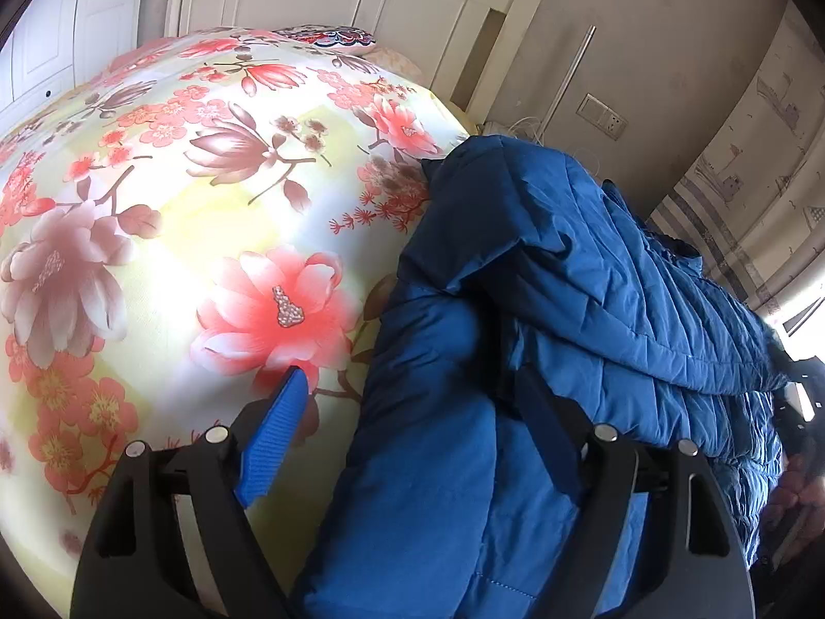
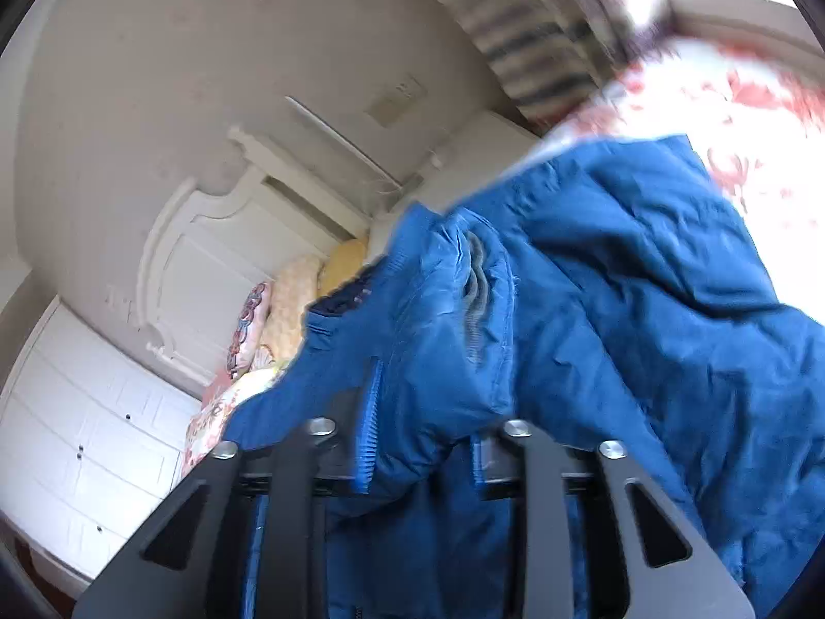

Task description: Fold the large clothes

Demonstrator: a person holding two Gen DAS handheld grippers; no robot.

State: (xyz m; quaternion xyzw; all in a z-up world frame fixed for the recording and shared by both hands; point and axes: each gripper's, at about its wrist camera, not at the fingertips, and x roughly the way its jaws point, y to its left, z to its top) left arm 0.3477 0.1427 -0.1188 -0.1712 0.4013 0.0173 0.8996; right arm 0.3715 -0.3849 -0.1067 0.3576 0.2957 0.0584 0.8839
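A blue quilted jacket (image 1: 593,278) lies bunched on the right side of a floral bedspread (image 1: 170,237). My left gripper (image 1: 412,387) hovers over the jacket's near fold. It is open wide: the blue left pad (image 1: 276,433) stands clear over the bedspread, and the right finger (image 1: 546,433) rests in shadow on the jacket. In the right wrist view, my right gripper (image 2: 423,423) is shut on a puffy edge of the jacket (image 2: 644,309), with fabric bulging out between the pads. The view is tilted and blurred.
A white headboard (image 1: 392,5) and patterned pillows (image 1: 330,36) stand at the far end of the bed. White wardrobe doors (image 2: 87,433) are on one side, and a wall socket (image 1: 603,113) and a striped curtain (image 1: 722,216) on the other. A hand (image 1: 794,505) shows at the right edge.
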